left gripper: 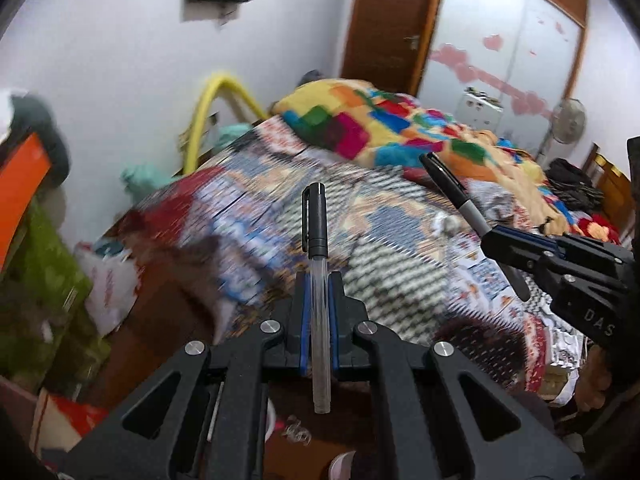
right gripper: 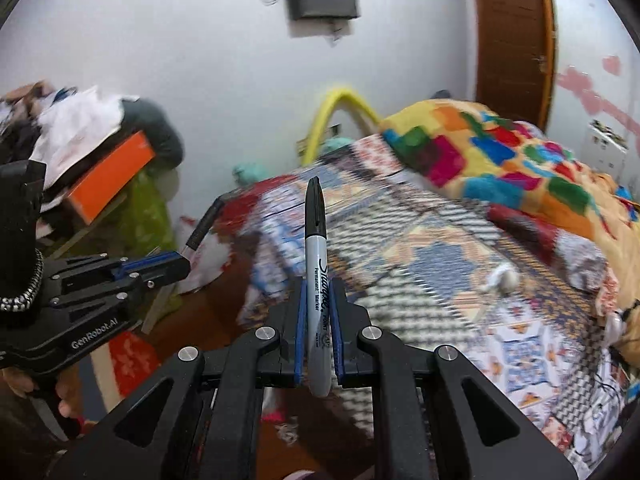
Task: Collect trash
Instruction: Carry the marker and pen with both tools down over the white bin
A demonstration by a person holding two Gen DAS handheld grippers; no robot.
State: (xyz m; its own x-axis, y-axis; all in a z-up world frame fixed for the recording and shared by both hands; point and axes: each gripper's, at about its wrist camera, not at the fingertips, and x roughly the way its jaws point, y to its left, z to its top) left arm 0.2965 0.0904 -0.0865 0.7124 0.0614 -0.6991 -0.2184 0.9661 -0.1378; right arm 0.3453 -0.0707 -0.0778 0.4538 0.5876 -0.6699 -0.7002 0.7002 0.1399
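My left gripper (left gripper: 319, 280) is shut on a clear ballpoint pen (left gripper: 316, 240) with a black cap, which stands up between the blue pads. In the right wrist view the same left gripper (right gripper: 182, 261) shows at the left with the pen (right gripper: 204, 220) sticking out. My right gripper (right gripper: 319, 286) is shut on a grey Sharpie marker (right gripper: 317, 256) with a black cap pointing away. From the left wrist view the right gripper (left gripper: 490, 236) comes in at the right, the marker (left gripper: 452, 190) angled up-left. Both hang above a bed with a patterned quilt (left gripper: 380, 216).
A bright patchwork blanket (left gripper: 384, 124) is heaped at the bed's far end. A small white crumpled scrap (right gripper: 502, 276) lies on the quilt. A cluttered stand with an orange box (right gripper: 110, 172) and a white plastic bag (left gripper: 106, 280) stand left of the bed. A wooden door (left gripper: 384, 20) is behind.
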